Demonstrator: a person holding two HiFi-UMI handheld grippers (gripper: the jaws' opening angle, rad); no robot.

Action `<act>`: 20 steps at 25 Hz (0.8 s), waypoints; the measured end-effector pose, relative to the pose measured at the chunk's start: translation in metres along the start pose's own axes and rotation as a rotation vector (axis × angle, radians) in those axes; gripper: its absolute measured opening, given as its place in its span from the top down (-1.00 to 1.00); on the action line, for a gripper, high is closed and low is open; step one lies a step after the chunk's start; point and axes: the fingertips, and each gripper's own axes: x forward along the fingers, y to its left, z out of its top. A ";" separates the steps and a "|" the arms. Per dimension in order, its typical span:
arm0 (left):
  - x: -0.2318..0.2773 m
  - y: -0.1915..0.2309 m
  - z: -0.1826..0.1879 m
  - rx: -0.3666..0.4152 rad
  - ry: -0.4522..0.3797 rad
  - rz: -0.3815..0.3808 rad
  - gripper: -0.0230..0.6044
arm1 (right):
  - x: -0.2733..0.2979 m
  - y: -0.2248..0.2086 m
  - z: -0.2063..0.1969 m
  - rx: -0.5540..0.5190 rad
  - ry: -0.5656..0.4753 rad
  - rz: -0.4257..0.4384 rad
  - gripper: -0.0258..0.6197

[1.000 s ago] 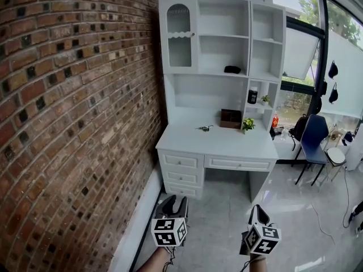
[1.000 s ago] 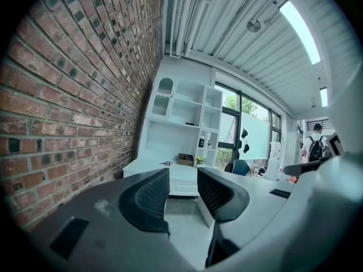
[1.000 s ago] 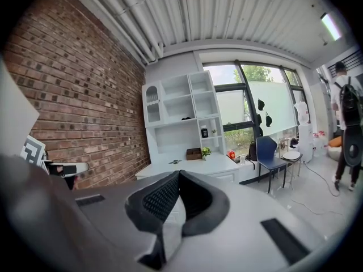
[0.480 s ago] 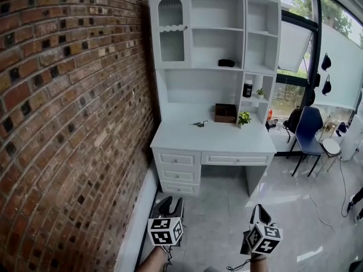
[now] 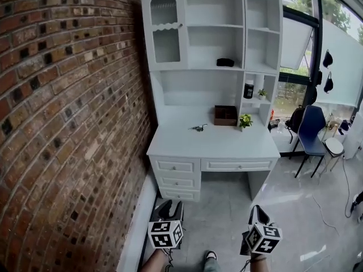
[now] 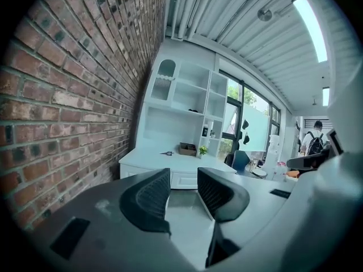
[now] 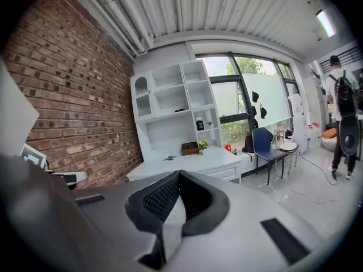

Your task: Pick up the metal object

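Left tool: held low over the floor, close to the brick wall; jaws apart, nothing between them.
Right tool: level with the left one and well apart from it; jaws closed tip to tip on nothing.
Metal object: lies on the tabletop, toward the back and left of the middle. It is small, thin and dark, possibly a hand tool, though too small to tell. It is well apart from both tools.
Box: brown, at the back of the tabletop, right of the metal object.
Plant: small and green, just beside the box on its right.
Drawers: white, under the tabletop, stacked at its left end.
Shelves: white, rising above the tabletop against the wall; a dark thing lies on one shelf, and a dark jar stands in a right-hand nook.
Chair: blue, right of the tabletop, by the window.
Shoe: at the bottom edge of the head view — between the two tools.
Person: at the far right of the right gripper view — backpack on, back turned.
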 end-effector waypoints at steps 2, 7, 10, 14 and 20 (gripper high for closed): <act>0.018 0.004 0.009 0.006 -0.007 0.010 0.48 | 0.020 -0.001 0.009 0.006 -0.003 0.013 0.92; 0.066 0.010 0.033 0.009 -0.022 0.039 0.48 | 0.076 -0.008 0.035 -0.013 -0.004 0.041 0.92; 0.095 0.008 0.038 0.006 -0.017 0.047 0.48 | 0.109 -0.016 0.046 -0.028 0.010 0.061 0.92; 0.137 0.004 0.044 -0.006 -0.012 0.062 0.48 | 0.152 -0.026 0.061 -0.045 0.019 0.090 0.92; 0.192 0.000 0.055 -0.015 -0.013 0.085 0.48 | 0.207 -0.051 0.078 -0.051 0.036 0.101 0.92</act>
